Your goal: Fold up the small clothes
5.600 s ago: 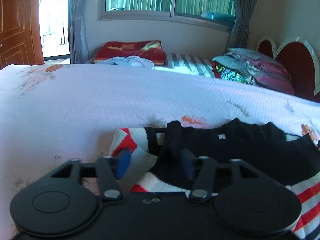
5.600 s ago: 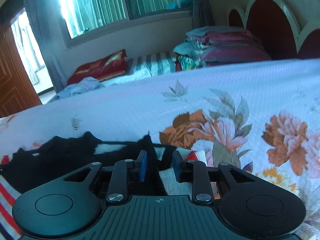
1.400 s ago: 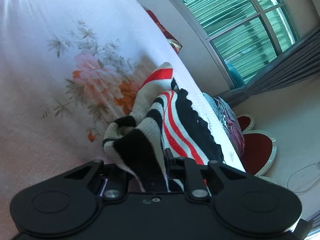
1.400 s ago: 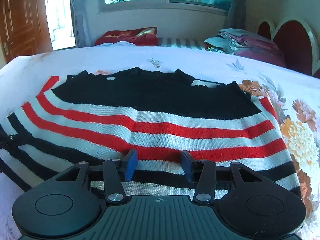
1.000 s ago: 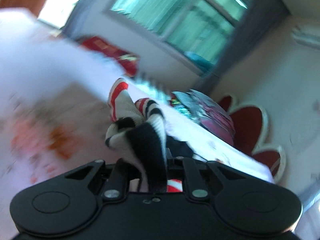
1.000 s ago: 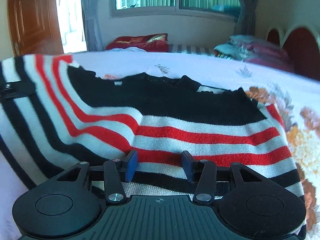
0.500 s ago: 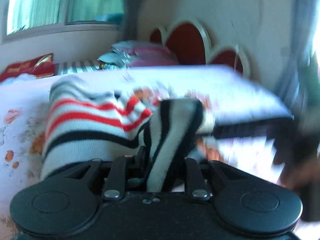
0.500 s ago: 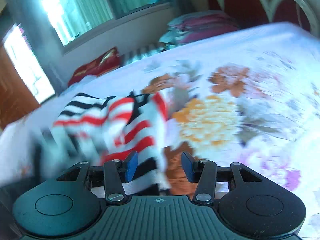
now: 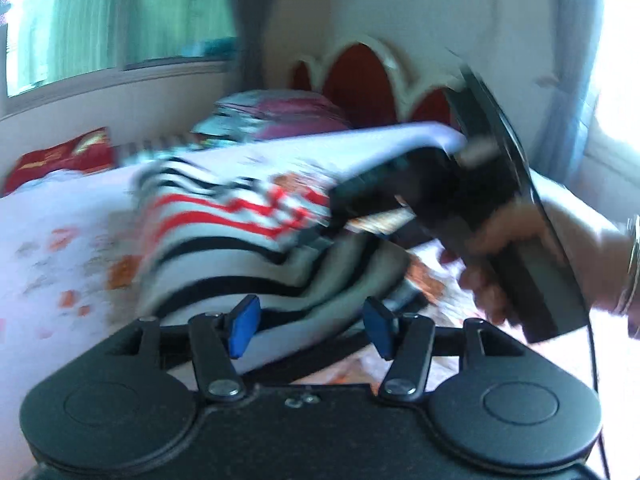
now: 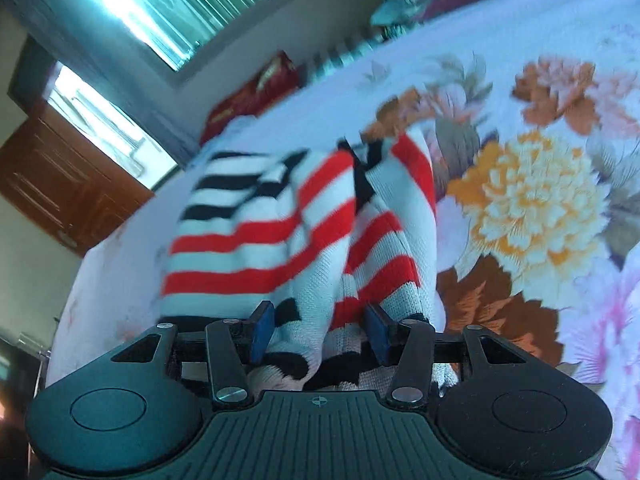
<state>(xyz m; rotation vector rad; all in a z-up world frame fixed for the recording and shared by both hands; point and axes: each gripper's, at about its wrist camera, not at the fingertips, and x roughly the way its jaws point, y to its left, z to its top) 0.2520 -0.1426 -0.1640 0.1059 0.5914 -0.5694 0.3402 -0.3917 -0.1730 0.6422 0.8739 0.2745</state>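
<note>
left tool (image 9: 310, 326): your fingers are spread wide. the blue pads (image 9: 242, 326) sit on either side of a loose fold of the garment without pinching it.
right tool (image 10: 320, 330): your fingers stand spread here too. bunched knit fills the gap between the pads (image 10: 262, 332), but you are not clamping it.
striped sweater (image 10: 296, 224): red, white and black knit, lying on the bed in a rumpled, partly doubled-over heap. its near edge spills between your right tool's fingers.
sweater, left wrist view: the same garment shows blurred, with the black and grey bands nearest your left tool and the red bands further back.
bed (image 10: 520, 92): white cover with large orange, yellow and pink flowers. it carries the sweater.
right hand (image 9: 516, 256): seen from the left wrist view, it grips the body of the right tool just beyond the sweater's far side. a bangle sits on the wrist.
headboard (image 9: 362, 80): red panels with pale scalloped trim, behind the bed.
folded bedding (image 9: 276, 114): stacked at the far end of the bed, near the headboard.
door (image 10: 60, 184): brown wood, at the left of the right wrist view.
</note>
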